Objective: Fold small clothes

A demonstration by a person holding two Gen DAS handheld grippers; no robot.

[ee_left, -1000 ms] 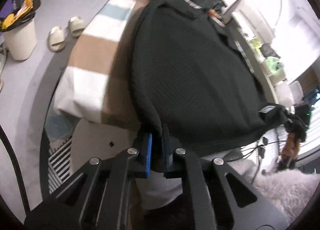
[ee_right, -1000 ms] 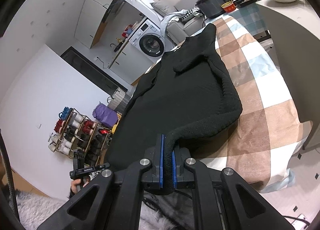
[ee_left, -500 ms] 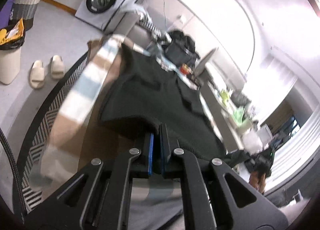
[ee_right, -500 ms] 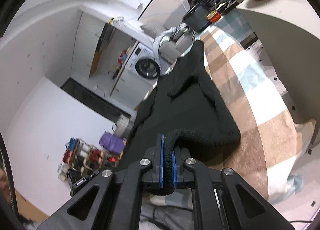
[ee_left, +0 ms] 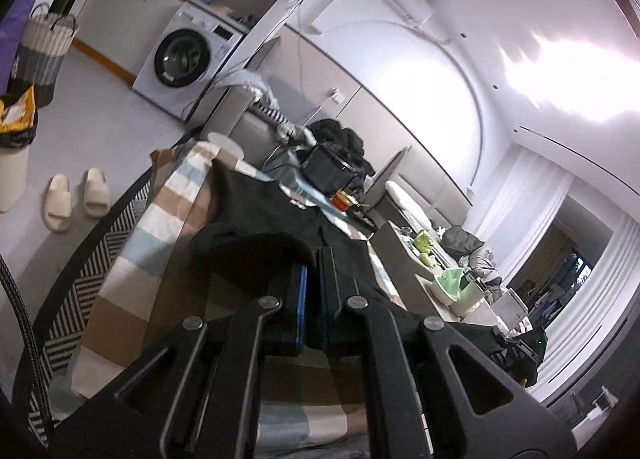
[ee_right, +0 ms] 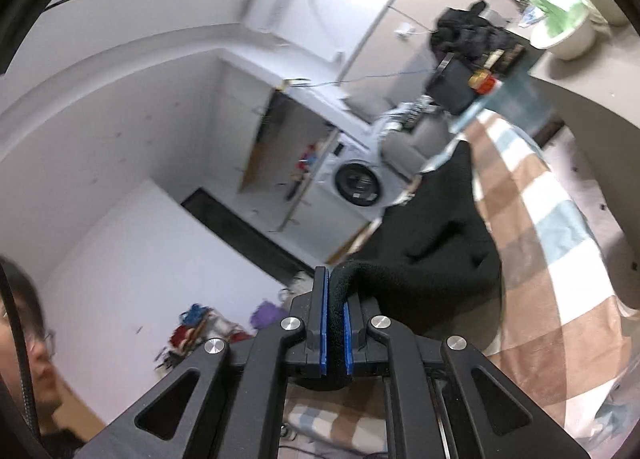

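black sweater (ee_right: 440, 251): long axis runs away, probably collar far | left tongs (ee_left: 313, 299), right tongs (ee_right: 335, 323): clenched on its near hem

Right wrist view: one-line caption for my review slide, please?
Right gripper clamped on a black knit garment's edge above the checked tablecloth.

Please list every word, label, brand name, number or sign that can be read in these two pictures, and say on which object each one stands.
No text can be read in either view.
Yellow printed bag in the white bin: print too blurred to read.
White front-loading washing machine: control panel marks too small to read.
Small red and yellow container on the far table: label blurred.
Black knitted garment: no label visible.
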